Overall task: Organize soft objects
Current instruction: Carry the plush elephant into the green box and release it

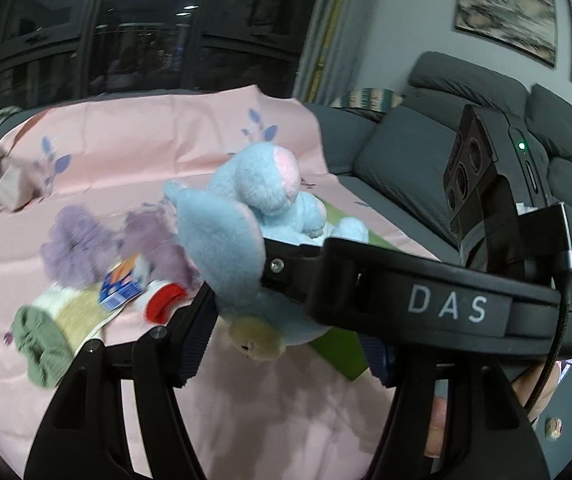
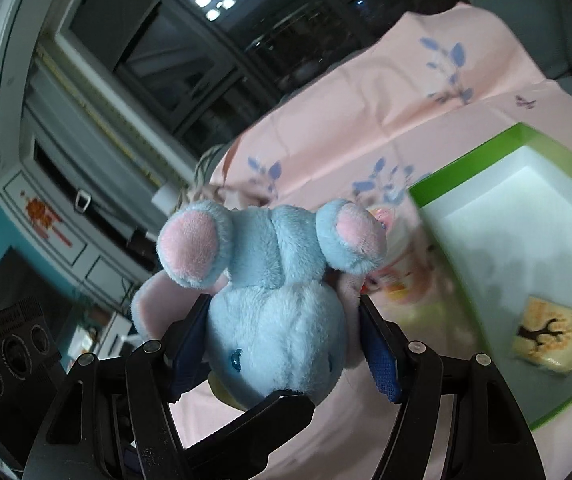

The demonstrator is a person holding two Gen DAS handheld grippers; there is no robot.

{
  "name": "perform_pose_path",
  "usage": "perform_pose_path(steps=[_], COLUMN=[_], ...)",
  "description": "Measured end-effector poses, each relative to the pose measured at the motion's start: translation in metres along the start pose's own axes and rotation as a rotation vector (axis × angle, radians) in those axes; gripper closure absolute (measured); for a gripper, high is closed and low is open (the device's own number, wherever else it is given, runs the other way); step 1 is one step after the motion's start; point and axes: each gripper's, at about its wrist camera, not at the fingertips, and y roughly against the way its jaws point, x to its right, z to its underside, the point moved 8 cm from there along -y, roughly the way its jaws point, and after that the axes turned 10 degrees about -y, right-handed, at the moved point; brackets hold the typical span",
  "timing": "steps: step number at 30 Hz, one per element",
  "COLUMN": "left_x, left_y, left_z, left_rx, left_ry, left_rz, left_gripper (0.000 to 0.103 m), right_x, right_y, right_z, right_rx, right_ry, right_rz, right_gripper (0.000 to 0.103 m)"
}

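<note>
A pale blue plush elephant (image 2: 278, 316) w/ pink-lined ears is held up in the air above a pink floral sheet (image 1: 134, 148). Both tools pinch it at once. In the right wrist view the right tool (image 2: 286, 344) squeezes the elephant's head from both sides, its blue ribbed pads (image 2: 382, 356) pressing into the fur. In the left wrist view the left tool (image 1: 286, 344) has the toy's lower body, near its yellowish foot, betw. its pads; the right tool, marked "DAS", crosses in front of the elephant there & hides the left tool's far pad, so how firmly that side presses can't be told exactly.

Relative to the elephant:
- Just behind and below it in the left wrist view, a green-walled box (image 2: 498, 148) w/ a white inside lies on the sheet. A small square packet (image 2: 548, 334) w/ a dark tree print sits in the box.
- To its left in that view, on the sheet: two purple fluffy items (image 1: 78, 244), blurred; a small blue-and-orange carton (image 1: 120, 286); a red-capped container (image 1: 164, 302); a green knit piece (image 1: 42, 348).
- Behind it to the right, a grey sofa (image 1: 406, 136).
</note>
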Motion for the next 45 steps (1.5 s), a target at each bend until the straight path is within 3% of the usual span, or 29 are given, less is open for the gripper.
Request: perform_pose_path(steps=[10, 28, 38, 45], left_x=[0.045, 0.102, 0.111, 0.107], left_y=[-0.041, -0.119, -0.143, -0.147], left_z=[-0.018, -0.015, -0.003, -0.001], left_rx=[-0.027, -0.205, -0.267, -0.276], left_ry=[-0.088, -0.166, -0.142, -0.132], left_rz=[0.103, 0.296, 0.351, 0.347], left_gripper=[0.039, 0.040, 0.039, 0.038], right_x=[0.049, 0.147, 0.179, 0.184], right_y=[0.033, 0.068, 0.077, 0.080], right_z=[-0.028, -0.043, -0.042, -0.041], right_rx=[0.115, 0.214, 0.245, 0.248], right_ry=[-0.125, -0.383, -0.423, -0.416], right_rz=[0.038, 0.185, 0.380, 0.431], right_gripper=[0.031, 0.032, 0.032, 0.032])
